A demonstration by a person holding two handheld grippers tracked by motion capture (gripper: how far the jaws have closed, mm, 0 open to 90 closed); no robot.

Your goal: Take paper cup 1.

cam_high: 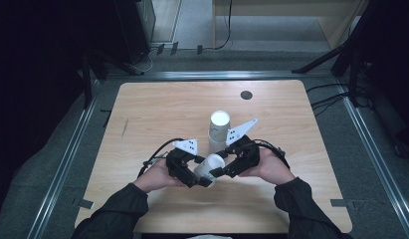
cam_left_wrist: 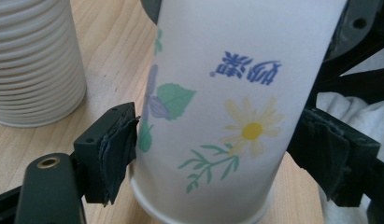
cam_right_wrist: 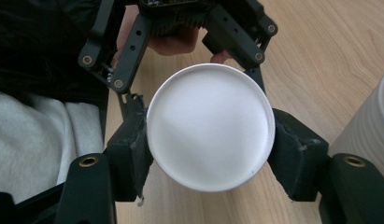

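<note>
Your light wood worktop (cam_high: 157, 114) sits on grey floor (cam_high: 386, 164) in a dark room. Near the cup stack (cam_high: 219, 130), your left gripper (cam_high: 201, 172) and right gripper (cam_high: 221, 165) both clasp one paper cup (cam_high: 210, 166).

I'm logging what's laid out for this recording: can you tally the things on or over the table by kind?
Single white paper cup with a flower print, held between both grippers: 1
Stack of nested white paper cups standing on the table: 1 stack (cup count can't be told)
Hand-held black two-jaw grippers, left gripper and right gripper: 2
Total: 4
</note>
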